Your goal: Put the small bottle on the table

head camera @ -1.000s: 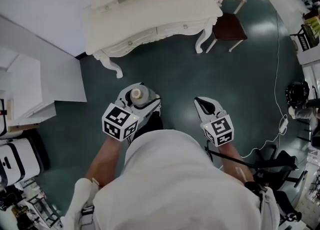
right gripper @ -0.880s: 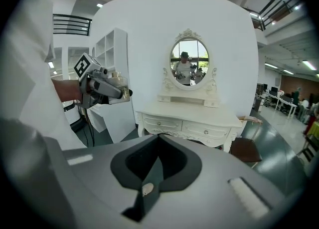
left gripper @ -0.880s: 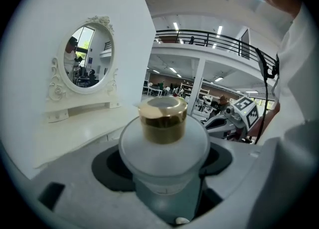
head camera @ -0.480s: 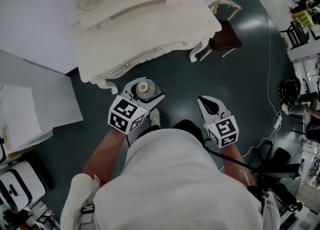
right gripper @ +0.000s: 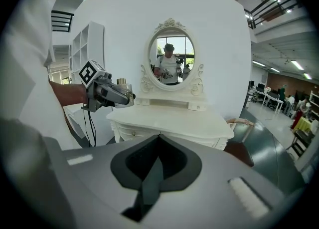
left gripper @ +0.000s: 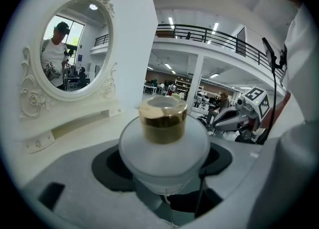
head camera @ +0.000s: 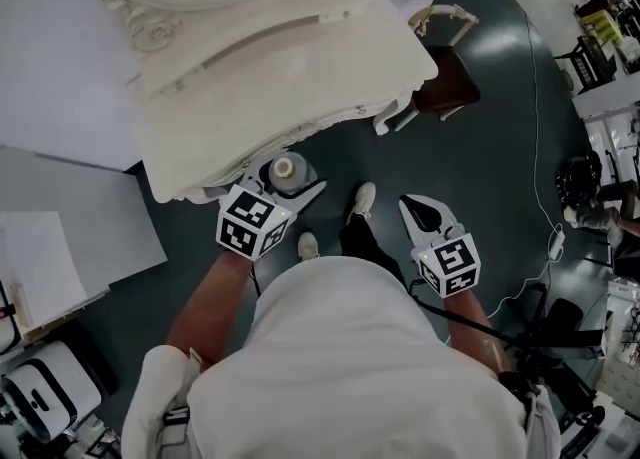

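Note:
My left gripper point(head camera: 285, 180) is shut on a small frosted bottle point(head camera: 285, 174) with a gold cap, held upright at the front edge of the white dressing table point(head camera: 250, 67). In the left gripper view the small bottle point(left gripper: 163, 140) fills the middle between the jaws, with the oval mirror point(left gripper: 75, 51) behind it. My right gripper point(head camera: 423, 215) hangs over the floor to the right, its jaws shut on nothing. The right gripper view shows the left gripper point(right gripper: 110, 93) with the bottle above the table top point(right gripper: 169, 118).
A brown-seated white chair point(head camera: 445, 72) stands right of the table. A grey cabinet point(head camera: 60, 237) is at the left. Cables and equipment point(head camera: 590, 187) lie on the dark floor at the right. My feet point(head camera: 362, 202) are near the table's front.
I have stepped toward the dressing table. The left gripper with the bottle has gone from over the floor to the table's front edge. The right gripper has followed, still shut.

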`<state>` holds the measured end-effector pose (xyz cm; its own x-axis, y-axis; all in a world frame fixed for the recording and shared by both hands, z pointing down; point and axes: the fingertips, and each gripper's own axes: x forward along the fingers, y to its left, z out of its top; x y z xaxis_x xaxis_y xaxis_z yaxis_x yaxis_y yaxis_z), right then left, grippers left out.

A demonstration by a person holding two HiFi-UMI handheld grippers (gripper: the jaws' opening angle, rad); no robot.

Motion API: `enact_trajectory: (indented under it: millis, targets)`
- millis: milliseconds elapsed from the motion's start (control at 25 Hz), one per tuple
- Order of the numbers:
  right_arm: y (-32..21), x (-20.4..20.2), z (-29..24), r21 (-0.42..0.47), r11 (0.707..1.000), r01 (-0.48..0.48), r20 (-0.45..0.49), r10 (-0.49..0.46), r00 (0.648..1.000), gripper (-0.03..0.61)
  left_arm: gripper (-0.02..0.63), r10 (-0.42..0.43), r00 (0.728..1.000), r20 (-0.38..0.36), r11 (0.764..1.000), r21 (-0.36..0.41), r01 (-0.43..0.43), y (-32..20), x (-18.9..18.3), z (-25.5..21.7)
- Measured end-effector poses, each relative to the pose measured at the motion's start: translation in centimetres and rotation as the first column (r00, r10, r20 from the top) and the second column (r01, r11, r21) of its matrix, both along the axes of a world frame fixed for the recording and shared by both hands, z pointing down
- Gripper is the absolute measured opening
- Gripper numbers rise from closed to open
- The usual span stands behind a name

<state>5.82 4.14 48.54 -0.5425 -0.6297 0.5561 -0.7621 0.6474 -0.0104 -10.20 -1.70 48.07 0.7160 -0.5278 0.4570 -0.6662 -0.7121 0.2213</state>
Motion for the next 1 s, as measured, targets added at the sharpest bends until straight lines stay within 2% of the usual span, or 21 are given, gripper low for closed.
enact_trajectory:
  millis: [360, 520, 760, 1000]
  targets:
    - [-13.1, 6.9, -0.6, 0.043, 0.997, 0.072, 0.022, -0.073, 0.997, 0.002, 0.337, -0.092, 0.995, 0.050, 0.996, 0.014, 0.091, -12.5, 5.9, -1.0]
    - [-18.3, 10.3, -0.4, 0.017, 0.996, 0.093, 0.042, -0.093, 0.995, 0.002, 0.337, -0.138, 0.988, 0.069, 0.990, 0.000, 0.139, -19.0, 8.2, -0.8]
    - [-22.9, 14.7, 0.2, 0.000, 0.992, 0.129, 0.047, -0.129, 0.990, 0.002, 0.337, -0.200, 0.975, 0.096, 0.980, 0.002, 0.201, -26.8, 10.8, -0.2]
    - [-25.4, 16.7, 1.3, -0.034, 0.995, 0.090, 0.074, -0.087, 0.993, 0.002, 0.337, -0.232, 0.964, 0.131, 0.972, 0.008, 0.233, -33.6, 11.4, 0.7]
